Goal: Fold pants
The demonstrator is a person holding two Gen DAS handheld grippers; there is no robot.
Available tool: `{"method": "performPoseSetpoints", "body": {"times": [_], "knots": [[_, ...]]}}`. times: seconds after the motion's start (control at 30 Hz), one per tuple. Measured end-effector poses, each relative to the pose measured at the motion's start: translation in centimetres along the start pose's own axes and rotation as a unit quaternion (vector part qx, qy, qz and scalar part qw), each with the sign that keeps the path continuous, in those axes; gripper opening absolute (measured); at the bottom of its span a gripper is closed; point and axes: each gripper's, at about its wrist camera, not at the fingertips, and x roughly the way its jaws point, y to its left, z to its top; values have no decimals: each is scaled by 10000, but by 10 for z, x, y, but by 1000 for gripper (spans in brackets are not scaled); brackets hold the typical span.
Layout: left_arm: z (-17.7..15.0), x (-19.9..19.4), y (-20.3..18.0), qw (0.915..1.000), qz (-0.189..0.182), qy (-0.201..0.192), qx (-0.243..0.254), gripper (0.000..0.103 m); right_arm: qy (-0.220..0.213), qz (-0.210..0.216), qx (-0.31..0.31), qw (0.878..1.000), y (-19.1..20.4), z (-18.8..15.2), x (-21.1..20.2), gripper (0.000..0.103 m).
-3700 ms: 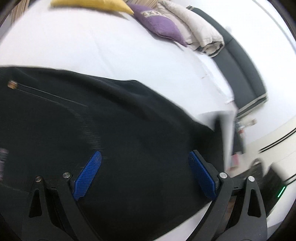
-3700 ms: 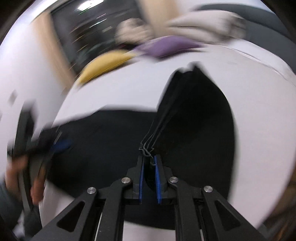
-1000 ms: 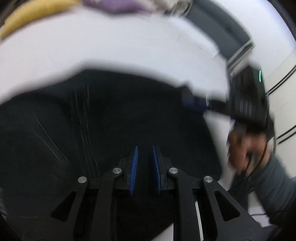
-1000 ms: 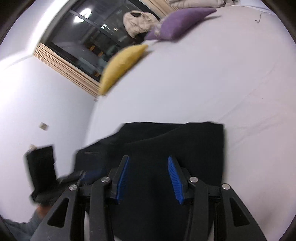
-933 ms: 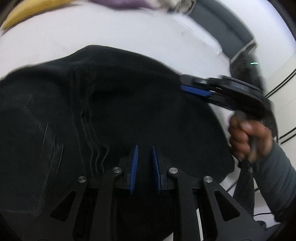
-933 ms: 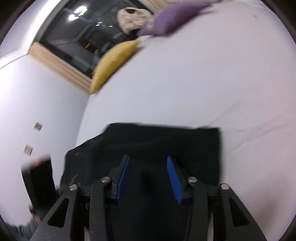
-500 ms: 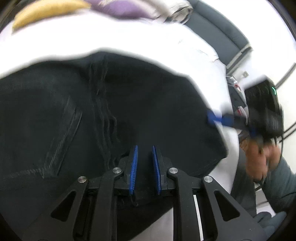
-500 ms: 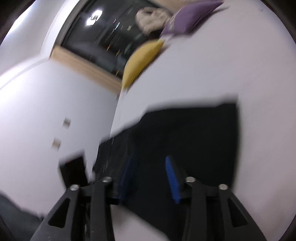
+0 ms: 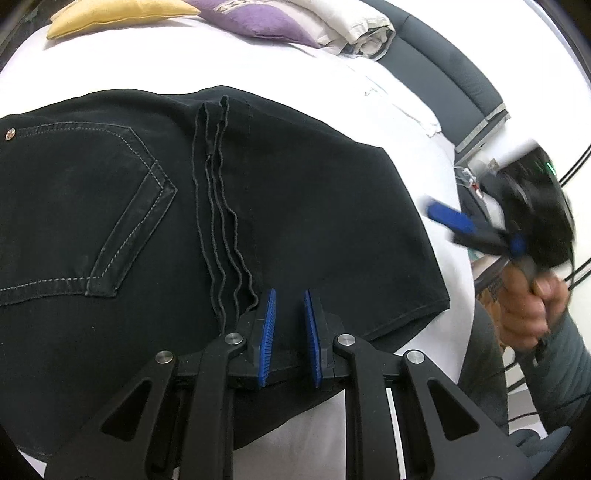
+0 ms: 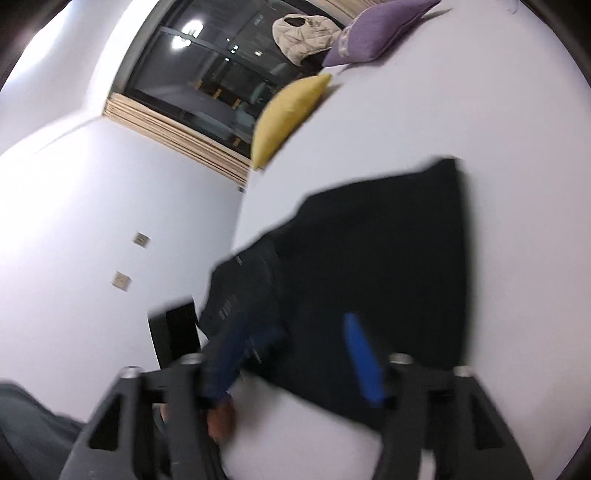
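Black pants (image 9: 295, 206) lie folded on the white bed (image 9: 332, 81), back pocket to the left and the wavy leg hems running down to my left gripper (image 9: 290, 332). That gripper sits low over the near edge of the pants, shut on the dark cloth beside the hems. My right gripper (image 10: 299, 354) hovers off the near right corner of the pants (image 10: 388, 258). Its jaws are opening, with nothing between them. In the left wrist view a hand (image 9: 524, 302) holds it past the bed's right edge, one of its blue pads (image 9: 448, 218) showing.
A yellow pillow (image 9: 122, 14), a purple pillow (image 9: 258, 22) and a folded beige blanket (image 9: 354, 18) lie at the far end of the bed. A dark padded bench (image 9: 454, 74) runs along the right. A window (image 10: 221, 74) and a white wall lie to the left.
The right gripper has pulled back off the pants towards the bed's edge, and its jaws have spread. The left gripper stayed shut and shifted along the cloth, bringing the pocket and hems into view.
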Motion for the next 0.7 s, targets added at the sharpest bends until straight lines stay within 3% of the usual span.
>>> {"method": "performPoseSetpoints", "body": {"times": [0.13,0.2,0.23,0.33,0.4,0.53,0.6,0.63,0.67,0.7], "knots": [[25,4,-4,9997,146,139,-141,15,489,-546,543,9958,-37,38,64,65],[28,8,-7,9994,243,194,-169,16,443,-576,386,9966,-40,56,67,53],[29,10,-9,9992,293,214,-154,15,351,-671,372,9964,-42,66,61,47],[30,15,-18,9986,456,260,-55,16,-250,-1121,662,9912,-48,82,29,48],[31,17,-23,9982,531,271,-27,16,-345,-977,510,9933,-34,82,22,51],[31,18,-30,9976,651,249,37,16,148,-193,199,9995,2,18,16,62],[30,19,-34,9971,712,253,75,16,687,-352,199,9968,-4,-22,30,65],[30,19,-36,9969,743,264,84,16,892,-555,248,9942,-13,-37,35,64],[31,19,-37,9967,758,274,79,16,834,-632,238,9942,-21,-51,34,51],[29,21,-38,9967,764,264,80,16,494,-626,104,9968,-23,-60,22,44]]}}
